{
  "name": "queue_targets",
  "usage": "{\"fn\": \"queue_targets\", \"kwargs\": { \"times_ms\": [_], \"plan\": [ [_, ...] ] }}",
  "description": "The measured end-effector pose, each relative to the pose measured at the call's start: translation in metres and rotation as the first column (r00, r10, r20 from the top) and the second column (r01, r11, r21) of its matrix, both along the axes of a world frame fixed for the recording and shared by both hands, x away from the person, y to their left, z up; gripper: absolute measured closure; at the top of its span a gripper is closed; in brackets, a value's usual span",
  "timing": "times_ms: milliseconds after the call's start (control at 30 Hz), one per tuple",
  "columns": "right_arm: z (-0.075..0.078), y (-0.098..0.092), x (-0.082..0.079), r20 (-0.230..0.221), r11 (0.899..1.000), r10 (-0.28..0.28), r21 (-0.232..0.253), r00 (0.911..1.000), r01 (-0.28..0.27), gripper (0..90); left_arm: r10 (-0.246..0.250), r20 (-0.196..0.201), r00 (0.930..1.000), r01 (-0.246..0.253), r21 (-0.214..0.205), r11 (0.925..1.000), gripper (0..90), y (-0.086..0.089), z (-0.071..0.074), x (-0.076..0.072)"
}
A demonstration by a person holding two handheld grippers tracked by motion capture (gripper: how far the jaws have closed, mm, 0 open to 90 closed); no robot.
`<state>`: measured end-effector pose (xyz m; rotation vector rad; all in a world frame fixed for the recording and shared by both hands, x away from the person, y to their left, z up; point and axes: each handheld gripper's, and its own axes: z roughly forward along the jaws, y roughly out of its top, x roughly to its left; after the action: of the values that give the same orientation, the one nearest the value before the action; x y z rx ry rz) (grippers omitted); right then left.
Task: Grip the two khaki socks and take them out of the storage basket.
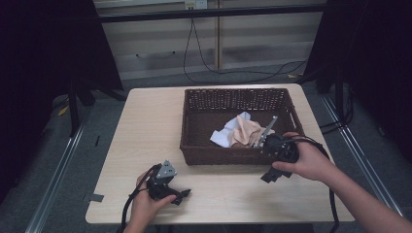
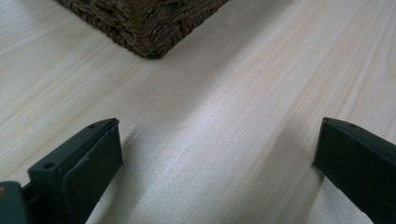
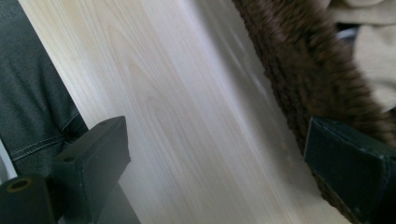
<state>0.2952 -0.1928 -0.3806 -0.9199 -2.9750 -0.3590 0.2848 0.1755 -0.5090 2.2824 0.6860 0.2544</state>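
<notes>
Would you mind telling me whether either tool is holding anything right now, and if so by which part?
Nothing is held. The left tool is open over bare table, and the right tool is open beside the basket, gripping nothing.

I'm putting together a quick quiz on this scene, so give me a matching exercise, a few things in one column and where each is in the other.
Things:
1. basket
2. cloths
3. left gripper
4. right gripper

Places:
A. inside the basket
B. near the table's front edge, left of the basket
C. at the basket's front right corner
D. on the far right part of the table

Pairs: 1-D, 2-A, 3-B, 4-C
</notes>
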Motion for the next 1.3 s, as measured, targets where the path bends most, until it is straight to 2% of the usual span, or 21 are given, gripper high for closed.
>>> {"fn": "queue_targets", "kwargs": {
  "times_ms": [133,300,333,500,533,567,600,633,667,733,800,900,1000,1100,1133,1233,1300],
  "plan": [
    [0.013,0.001,0.007,-0.002,1.0,-0.007,0.004,1.0,0.007,6.3,0.0,0.001,1.0,0.0,0.0,1.0,0.4,0.0,0.0,0.0],
    [0.028,0.001,0.018,0.019,1.0,-0.018,0.015,0.9997,0.017,6.3,0.0,0.0,1.0,0.0,-0.003,1.0,0.4,0.0,0.0,0.0],
    [0.034,0.001,0.024,0.018,0.999,-0.036,0.02,0.9992,0.035,6.2,0.004,0.001,1.0,-0.004,-0.007,1.0,0.4,0.0,0.0,0.0],
    [0.043,0.002,0.038,0.035,0.997,-0.07,0.037,0.997,0.068,6.3,0.003,0.003,1.0,-0.003,-0.003,1.0,0.5,0.0,0.0,0.0],
    [0.046,0.002,0.046,0.049,0.996,-0.084,0.036,0.9953,0.082,6.3,0.002,0.004,1.0,-0.002,-0.004,1.0,0.5,0.0,0.0,0.0],
    [0.046,0.002,0.046,0.049,0.996,-0.084,0.036,0.9953,0.082,6.3,0.003,0.004,1.0,-0.003,-0.003,1.0,0.5,0.0,0.0,0.0],
    [0.047,0.001,0.055,0.07,0.994,-0.107,0.039,0.9918,0.105,6.3,0.002,0.004,1.0,-0.002,-0.006,1.0,0.4,0.0,0.0,0.0],
    [0.047,0.001,0.055,0.07,0.994,-0.107,0.039,0.9918,0.105,6.3,0.003,0.003,1.0,-0.003,-0.004,1.0,0.4,0.0,0.0,0.0],
    [0.046,0.001,0.064,0.08,0.99,-0.133,0.046,0.9879,0.13,6.6,0.003,0.004,1.0,-0.003,-0.005,1.0,0.4,0.0,0.0,0.0],
    [0.045,0.001,0.068,0.09,0.988,-0.151,0.045,0.9844,0.148,7.0,0.004,0.003,1.0,-0.004,-0.004,1.0,0.4,0.0,0.0,0.0],
    [0.04,0.001,0.082,0.126,0.982,-0.189,0.036,0.9739,0.186,7.1,0.005,0.004,1.0,-0.005,-0.004,1.0,0.5,0.0,0.0,0.0],
    [0.032,0.001,0.09,0.12,0.978,-0.208,0.044,0.9706,0.204,7.1,0.003,0.004,1.0,-0.003,-0.006,1.0,0.5,0.0,0.0,0.0],
    [0.016,0.005,0.104,0.113,0.965,-0.26,0.049,0.959,0.256,9.4,0.003,0.004,1.0,-0.003,-0.005,1.0,0.4,0.0,0.0,0.0],
    [0.009,0.009,0.109,0.111,0.963,-0.269,0.058,0.9566,0.264,10.5,0.002,0.003,1.0,-0.002,-0.007,1.0,0.5,0.0,0.0,0.0],
    [0.002,0.013,0.114,0.113,0.962,-0.274,0.054,0.9552,0.269,14.1,0.003,0.004,1.0,-0.003,-0.005,1.0,0.4,0.0,0.0,0.0],
    [-0.005,0.015,0.119,0.115,0.961,-0.275,0.042,0.9545,0.272,16.5,0.002,0.004,1.0,-0.002,-0.007,1.0,0.5,0.0,0.0,0.0],
    [-0.01,0.017,0.124,0.12,0.957,-0.291,0.032,0.949,0.29,18.7,0.003,0.003,1.0,-0.003,-0.004,1.0,0.5,0.0,0.0,0.0]
  ]
}}
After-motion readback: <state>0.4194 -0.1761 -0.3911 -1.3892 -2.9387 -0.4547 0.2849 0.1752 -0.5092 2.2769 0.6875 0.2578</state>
